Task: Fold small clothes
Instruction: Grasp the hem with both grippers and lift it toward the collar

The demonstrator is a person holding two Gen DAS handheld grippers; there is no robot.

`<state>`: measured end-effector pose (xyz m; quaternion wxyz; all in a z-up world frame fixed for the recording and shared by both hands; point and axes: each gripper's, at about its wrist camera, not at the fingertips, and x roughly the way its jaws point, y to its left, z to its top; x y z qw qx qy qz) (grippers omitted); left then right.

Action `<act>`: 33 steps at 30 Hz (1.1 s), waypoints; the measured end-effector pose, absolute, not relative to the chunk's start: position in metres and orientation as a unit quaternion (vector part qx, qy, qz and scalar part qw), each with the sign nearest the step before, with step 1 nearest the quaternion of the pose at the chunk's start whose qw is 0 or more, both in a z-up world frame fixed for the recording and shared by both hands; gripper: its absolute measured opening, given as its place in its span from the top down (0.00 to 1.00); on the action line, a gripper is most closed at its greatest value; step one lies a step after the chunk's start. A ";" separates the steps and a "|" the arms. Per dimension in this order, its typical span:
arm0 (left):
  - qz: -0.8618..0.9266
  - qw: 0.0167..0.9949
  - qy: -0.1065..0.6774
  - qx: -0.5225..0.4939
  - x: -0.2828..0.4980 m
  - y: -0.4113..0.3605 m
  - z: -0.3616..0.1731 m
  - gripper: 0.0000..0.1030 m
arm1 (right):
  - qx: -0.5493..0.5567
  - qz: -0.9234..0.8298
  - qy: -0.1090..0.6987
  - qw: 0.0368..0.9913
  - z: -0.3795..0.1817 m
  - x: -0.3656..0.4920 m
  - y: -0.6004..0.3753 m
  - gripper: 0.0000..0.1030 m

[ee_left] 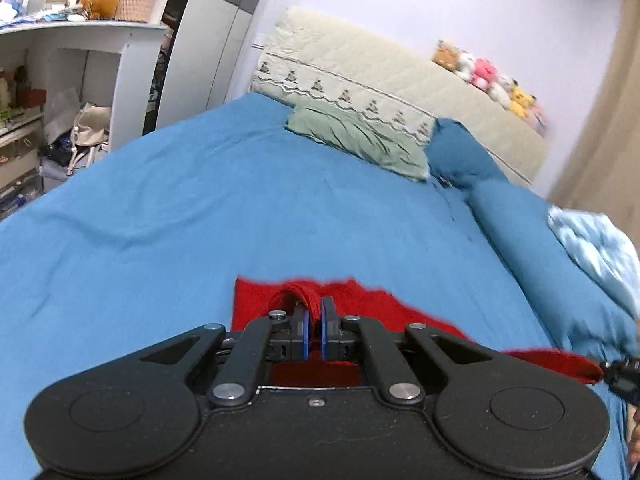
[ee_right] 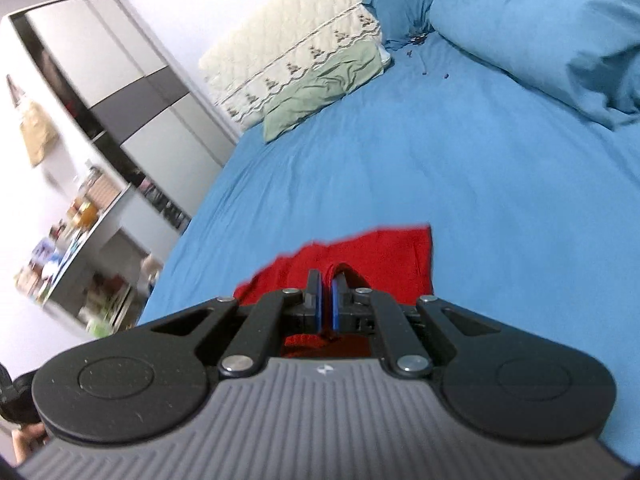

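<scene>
A small red garment (ee_left: 360,304) lies on the blue bedsheet (ee_left: 200,220), close below both cameras. My left gripper (ee_left: 314,308) is shut on a bunched fold of the red cloth, which sticks up between its blue pads. My right gripper (ee_right: 327,284) is shut on another fold of the same red garment (ee_right: 384,256). A stretched red edge runs to the right gripper's tip at the far right of the left wrist view (ee_left: 618,372). Most of the garment is hidden under the gripper bodies.
A folded green cloth (ee_left: 360,140) lies by the cream headboard (ee_left: 400,76). A blue duvet roll (ee_left: 540,240) and a pale blue cloth (ee_left: 592,240) lie along the right. White shelves (ee_left: 80,60) and a wardrobe (ee_left: 212,40) stand left of the bed.
</scene>
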<state>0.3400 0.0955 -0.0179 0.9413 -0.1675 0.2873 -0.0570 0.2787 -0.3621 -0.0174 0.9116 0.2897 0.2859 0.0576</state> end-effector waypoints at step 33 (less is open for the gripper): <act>-0.062 0.923 0.377 -0.041 0.383 0.069 -0.184 0.33 | 0.098 0.056 0.366 0.924 -0.192 0.371 -0.296 0.11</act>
